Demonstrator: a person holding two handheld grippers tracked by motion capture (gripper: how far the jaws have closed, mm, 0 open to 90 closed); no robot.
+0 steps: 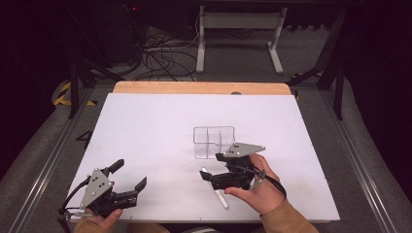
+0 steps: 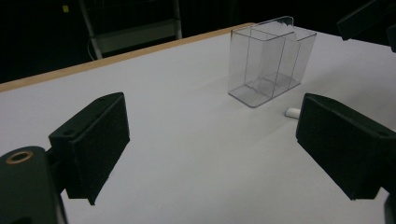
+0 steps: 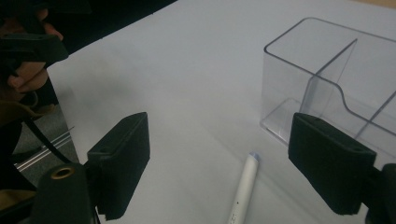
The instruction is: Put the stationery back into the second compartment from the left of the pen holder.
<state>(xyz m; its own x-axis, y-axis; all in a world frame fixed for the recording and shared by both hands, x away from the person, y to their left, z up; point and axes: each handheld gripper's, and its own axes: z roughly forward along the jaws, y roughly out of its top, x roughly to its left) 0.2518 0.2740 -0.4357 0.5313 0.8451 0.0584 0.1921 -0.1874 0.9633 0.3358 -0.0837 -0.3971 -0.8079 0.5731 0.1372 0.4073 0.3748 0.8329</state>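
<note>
Left gripper [image 1: 131, 174]: held in a hand [image 1: 99, 221] at the near left corner of the table; grey three-cornered plate on top; jaws spread wide, nothing between them. Seen again in the left gripper view [image 2: 212, 149], jaws well apart over bare white surface, pointing toward the container. Seen far off at the upper left of the right gripper view [image 3: 32, 46], gripped by fingers.

Right gripper [image 1: 210, 167]: held in a hand [image 1: 257, 187] at the near right of centre; grey three-cornered plate on top; black cable looping by the wrist. Jaws spread wide, empty, poised above the pen; in the right gripper view [image 3: 217, 163] pen lying between the two jaws, untouched by either.

Pen [image 1: 217, 190]: white, slim, lying flat on the table, partly hidden under the right gripper in the high view. In the right gripper view [image 3: 244, 186] pale tip pointing away from the camera, just beside the container's near wall, apart from it. One white end visible in the left gripper view [image 2: 293, 112].

Container [image 1: 214, 141]: clear plastic, upright, open-topped, divided into compartments by clear partitions, all compartments empty; near the table's centre, just beyond the right gripper. Also [image 2: 268, 60] and [image 3: 336, 79].

Table [image 1: 160, 126]: white top, wooden strip along the far edge.

Beyond the table: grey floor, tangled cables [image 1: 160, 58], white frame legs [image 1: 238, 36].
</note>
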